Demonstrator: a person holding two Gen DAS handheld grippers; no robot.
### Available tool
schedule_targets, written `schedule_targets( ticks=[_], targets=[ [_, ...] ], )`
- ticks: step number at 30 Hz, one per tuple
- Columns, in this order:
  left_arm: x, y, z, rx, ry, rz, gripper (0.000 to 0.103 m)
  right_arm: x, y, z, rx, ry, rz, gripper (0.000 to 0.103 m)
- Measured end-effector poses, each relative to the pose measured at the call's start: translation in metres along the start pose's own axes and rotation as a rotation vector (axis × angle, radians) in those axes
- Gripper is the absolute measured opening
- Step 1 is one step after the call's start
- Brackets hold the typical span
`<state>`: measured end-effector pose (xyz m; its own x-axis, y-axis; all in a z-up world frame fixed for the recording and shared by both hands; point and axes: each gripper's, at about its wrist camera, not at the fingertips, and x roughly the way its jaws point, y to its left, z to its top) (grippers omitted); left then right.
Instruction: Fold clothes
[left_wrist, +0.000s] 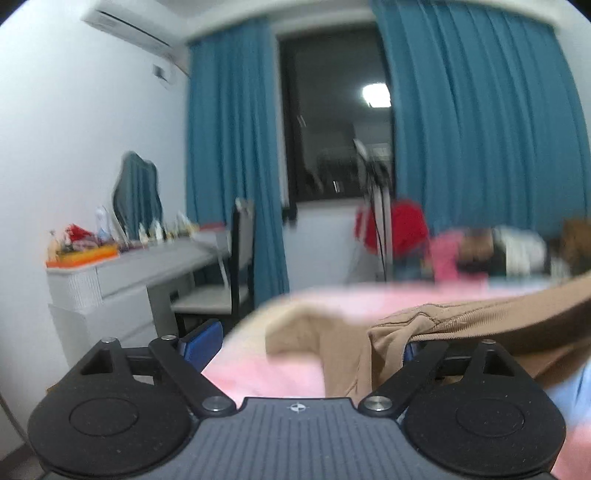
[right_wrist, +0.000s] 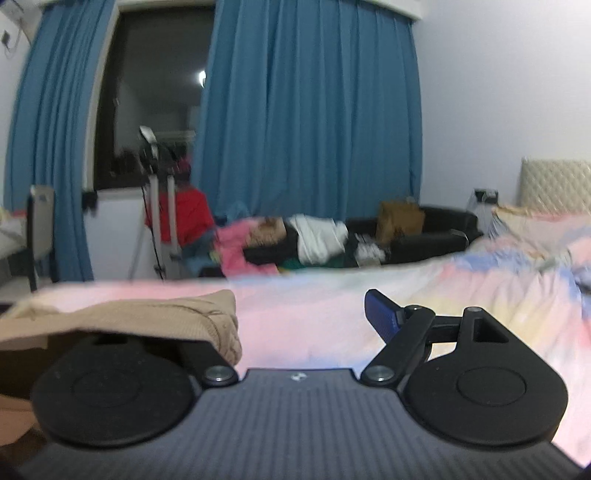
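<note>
My left gripper (left_wrist: 303, 343) stands wide apart, nothing pinched: one blue pad (left_wrist: 201, 345) shows on its left side, and the tan knit garment (left_wrist: 461, 325) drapes over the other finger, hiding its pad. My right gripper (right_wrist: 306, 321) is spread too; one blue fingertip (right_wrist: 382, 314) is bare over the bed, and the other finger sits under the same tan knit (right_wrist: 155, 319), which lies across it rather than being squeezed. So the garment hangs slung between my two tools, low over the pink pastel bedspread (right_wrist: 424, 288), with a blurred fold (left_wrist: 295, 332) of it resting on the cover.

Beyond the bed, a black sofa (right_wrist: 439, 229) holds a heap: pink cloth (right_wrist: 232, 243), a white piece (right_wrist: 317, 236), a brown bag (right_wrist: 399, 218). A red garment (right_wrist: 192, 214) hangs by a stand (right_wrist: 162, 206). Two blue curtains (right_wrist: 306, 110) flank one dark window (right_wrist: 147, 92). On the left, a white dresser (left_wrist: 122, 280) carries a mirror (left_wrist: 136, 192), an orange tray (left_wrist: 81, 258) and small bottles, too blurred to count, and one chair (left_wrist: 236, 258) stands at it.
</note>
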<state>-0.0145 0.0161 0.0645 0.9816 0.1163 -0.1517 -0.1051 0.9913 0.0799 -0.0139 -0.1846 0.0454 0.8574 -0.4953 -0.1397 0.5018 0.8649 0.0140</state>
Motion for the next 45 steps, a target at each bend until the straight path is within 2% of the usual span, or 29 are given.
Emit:
schedule_targets(
  ticks=[6, 11, 13, 18, 23, 28, 32, 37, 40, 45],
  targets=[
    [-0.024, 0.026, 0.125, -0.117, -0.133, 0.006, 0.093, -0.033, 0.0, 0.119, 0.024, -0.163, 0.066, 0.079],
    [-0.068, 0.039, 0.23, -0.106, -0.285, 0.007, 0.094, -0.076, -0.011, 0.217, 0.058, -0.249, 0.084, 0.079],
    [-0.088, 0.044, 0.268, -0.11, -0.321, -0.001, 0.096, -0.095, -0.02, 0.251, 0.074, -0.278, 0.099, 0.079],
    [-0.13, 0.055, 0.336, -0.099, -0.369, -0.021, 0.097, -0.143, -0.046, 0.314, 0.092, -0.374, 0.122, 0.082],
    [-0.152, 0.056, 0.37, -0.086, -0.372, -0.067, 0.098, -0.172, -0.064, 0.347, 0.085, -0.43, 0.126, 0.082],
    [-0.13, 0.048, 0.372, -0.07, -0.309, -0.101, 0.098, -0.155, -0.069, 0.354, 0.061, -0.378, 0.141, 0.083],
    [-0.075, 0.038, 0.355, -0.053, -0.243, -0.107, 0.098, -0.105, -0.063, 0.336, 0.038, -0.284, 0.156, 0.083],
    [0.032, 0.02, 0.319, -0.04, -0.163, -0.1, 0.098, -0.024, -0.041, 0.299, 0.003, -0.178, 0.157, 0.082],
    [0.103, 0.0, 0.29, -0.024, -0.136, -0.076, 0.098, 0.041, -0.016, 0.271, -0.037, -0.134, 0.135, 0.082],
    [0.238, -0.041, 0.222, -0.002, -0.039, -0.05, 0.098, 0.162, 0.023, 0.198, -0.07, -0.038, 0.106, 0.082]
  ],
)
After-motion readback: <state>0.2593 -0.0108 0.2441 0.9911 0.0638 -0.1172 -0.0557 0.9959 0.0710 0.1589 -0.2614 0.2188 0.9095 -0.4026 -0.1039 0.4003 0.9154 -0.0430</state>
